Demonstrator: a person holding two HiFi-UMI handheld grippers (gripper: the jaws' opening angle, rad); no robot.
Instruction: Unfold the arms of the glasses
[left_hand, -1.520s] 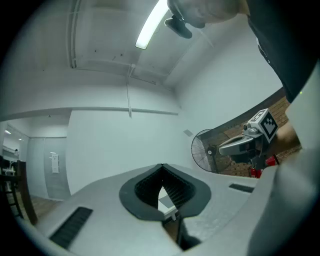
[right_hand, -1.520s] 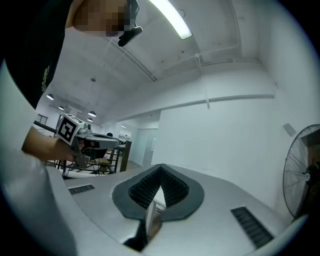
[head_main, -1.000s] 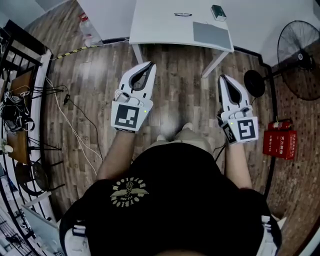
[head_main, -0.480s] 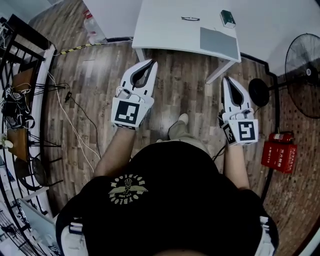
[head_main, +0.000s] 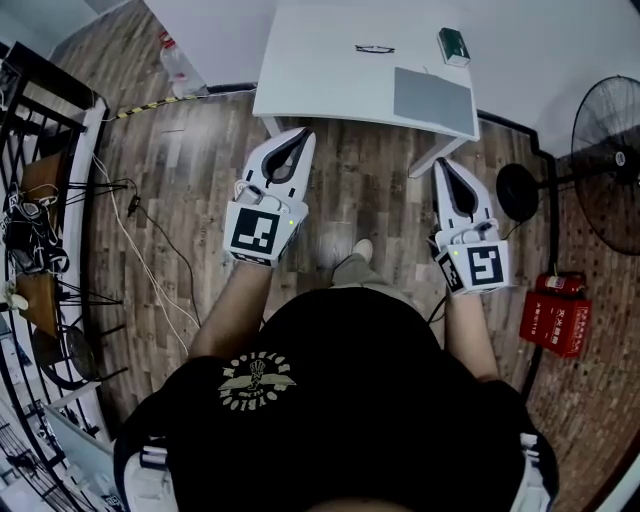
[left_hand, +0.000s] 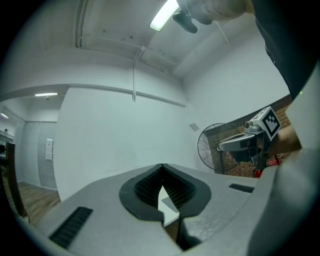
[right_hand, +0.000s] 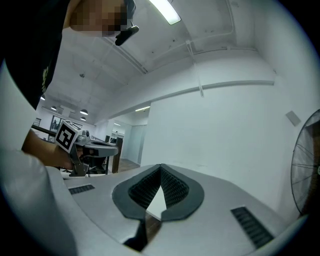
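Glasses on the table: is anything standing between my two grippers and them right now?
Nothing upright does. The glasses lie on a bare part of the white table. The left gripper has open tabletop ahead. A flat grey pad lies near the line of the right gripper, and the green box sits farther right.

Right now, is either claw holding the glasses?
No, the glasses lie on the white table, while the left claw and right claw hang shut and empty short of it.
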